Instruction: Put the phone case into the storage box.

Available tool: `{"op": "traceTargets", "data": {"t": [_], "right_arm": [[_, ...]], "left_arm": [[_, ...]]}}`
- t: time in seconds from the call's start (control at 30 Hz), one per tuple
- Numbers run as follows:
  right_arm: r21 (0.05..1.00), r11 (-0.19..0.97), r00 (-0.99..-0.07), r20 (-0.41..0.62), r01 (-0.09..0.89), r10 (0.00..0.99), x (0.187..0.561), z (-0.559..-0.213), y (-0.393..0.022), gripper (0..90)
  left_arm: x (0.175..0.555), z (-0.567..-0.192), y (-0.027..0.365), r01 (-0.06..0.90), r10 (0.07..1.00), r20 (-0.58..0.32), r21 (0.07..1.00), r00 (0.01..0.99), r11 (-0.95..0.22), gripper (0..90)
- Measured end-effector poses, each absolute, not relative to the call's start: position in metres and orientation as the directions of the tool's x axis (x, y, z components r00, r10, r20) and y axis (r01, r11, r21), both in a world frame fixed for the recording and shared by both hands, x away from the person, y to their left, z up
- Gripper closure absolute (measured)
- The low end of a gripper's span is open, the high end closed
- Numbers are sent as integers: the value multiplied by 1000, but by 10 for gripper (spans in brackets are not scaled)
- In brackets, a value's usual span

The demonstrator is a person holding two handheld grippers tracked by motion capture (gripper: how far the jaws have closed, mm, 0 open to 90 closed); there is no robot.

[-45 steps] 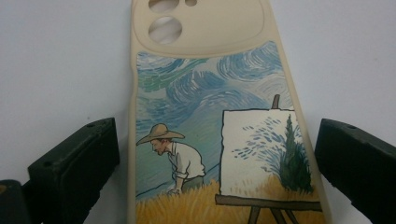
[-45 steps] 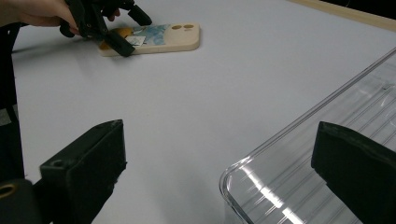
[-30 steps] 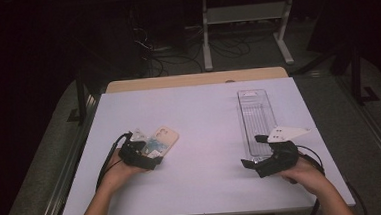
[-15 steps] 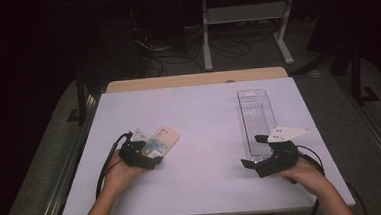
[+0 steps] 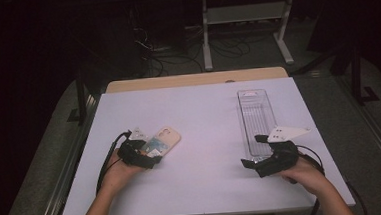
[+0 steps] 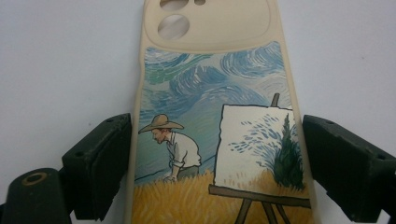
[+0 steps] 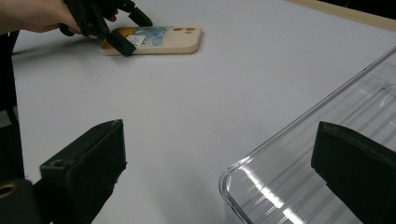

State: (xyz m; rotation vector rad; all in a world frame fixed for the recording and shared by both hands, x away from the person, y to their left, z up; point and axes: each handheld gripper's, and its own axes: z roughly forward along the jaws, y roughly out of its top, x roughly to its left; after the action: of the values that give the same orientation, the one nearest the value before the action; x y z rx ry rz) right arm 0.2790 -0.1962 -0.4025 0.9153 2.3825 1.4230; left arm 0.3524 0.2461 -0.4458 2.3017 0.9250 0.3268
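Matt cream phone case [image 6: 205, 116] with a painted print; glossy clear plastic tray [image 7: 327, 163].

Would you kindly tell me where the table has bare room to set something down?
The widest bare patch lies between the phone case and the clear tray, running to the table's far and near edges. It is crowded around the left gripper at the case, and where the right gripper sits by the tray's near end.

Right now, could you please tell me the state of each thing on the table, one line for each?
Phone case: lying flat, printed side up, between the left jaws, not gripped.
Clear tray: upright, empty.
Left gripper: open, jaws just closing a little.
Right gripper: open, around the tray's near corner, holding nothing.
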Motion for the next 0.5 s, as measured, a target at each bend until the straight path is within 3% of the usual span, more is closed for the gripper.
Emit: {"op": "traceTargets", "data": {"t": [0.5], "right_arm": [[853, 340, -784, 122, 397, 609, 279, -402, -196, 26]], "left_arm": [[349, -430, 238, 470, 624, 26, 635, 781, -614, 109]]}}
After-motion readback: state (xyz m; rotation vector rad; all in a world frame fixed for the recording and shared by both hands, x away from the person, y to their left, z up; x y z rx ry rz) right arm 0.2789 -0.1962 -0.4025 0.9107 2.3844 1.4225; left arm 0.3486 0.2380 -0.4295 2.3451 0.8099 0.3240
